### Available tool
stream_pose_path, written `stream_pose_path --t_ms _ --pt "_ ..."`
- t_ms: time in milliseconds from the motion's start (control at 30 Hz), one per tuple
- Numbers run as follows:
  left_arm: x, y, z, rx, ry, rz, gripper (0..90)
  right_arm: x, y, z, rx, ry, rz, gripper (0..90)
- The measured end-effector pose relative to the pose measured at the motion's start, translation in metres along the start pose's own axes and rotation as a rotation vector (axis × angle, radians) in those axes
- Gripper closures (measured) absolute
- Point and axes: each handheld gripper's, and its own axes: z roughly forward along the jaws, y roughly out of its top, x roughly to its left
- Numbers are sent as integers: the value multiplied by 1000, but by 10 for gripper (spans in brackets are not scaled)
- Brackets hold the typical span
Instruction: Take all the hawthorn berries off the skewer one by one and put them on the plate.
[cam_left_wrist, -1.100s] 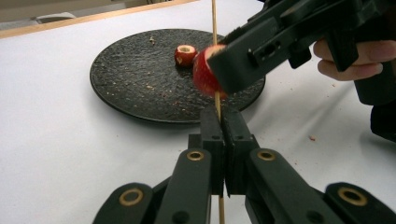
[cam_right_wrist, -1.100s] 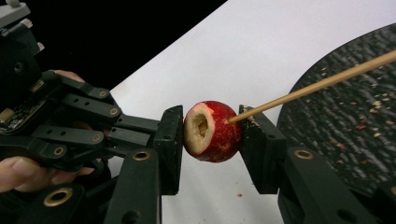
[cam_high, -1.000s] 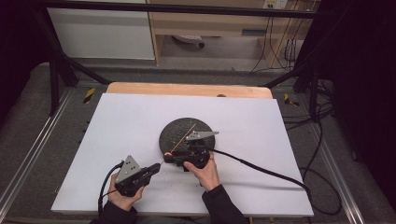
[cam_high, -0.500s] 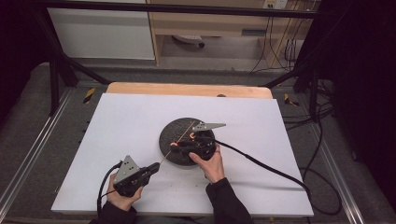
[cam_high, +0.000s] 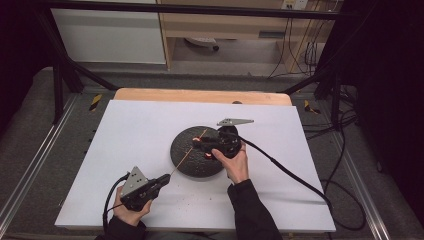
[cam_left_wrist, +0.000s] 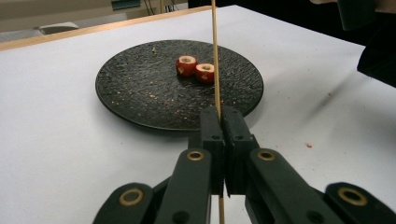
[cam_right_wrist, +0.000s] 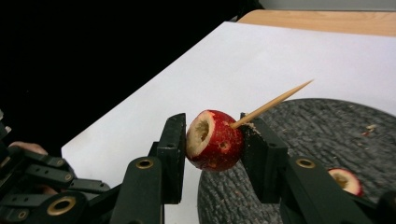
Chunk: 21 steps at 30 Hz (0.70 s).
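Skewer (cam_left_wrist: 215, 56) is pinched in left gripper (cam_left_wrist: 223, 122) near counter's front edge; cored fruit (cam_right_wrist: 214, 140) is clamped in right gripper (cam_right_wrist: 212, 140) above plate (cam_high: 186, 156). Fruit's hole should be aligned w/ skewer axis, pushed straight, skewer kept steady.

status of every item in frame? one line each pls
left gripper: shut on the skewer's lower end
right gripper: shut on a cored red fruit
skewer: thin wooden stick, slanting up over the plate
cored red fruit: off the plate, skewer tip coming out of its side
plate: dark, flat on the table, strewn with crumbs
two fruits on the plate: cored, side by side, not skewered
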Motion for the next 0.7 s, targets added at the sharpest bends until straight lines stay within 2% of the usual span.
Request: stream_pose_path --t_ms 433,700 --pt "1 0 -1 2 0 1 883 -13 18 -14 -36 -50 7 629" --pt "1 -1 -1 7 0 -1 883 -22 29 -23 -66 -104 18 631"
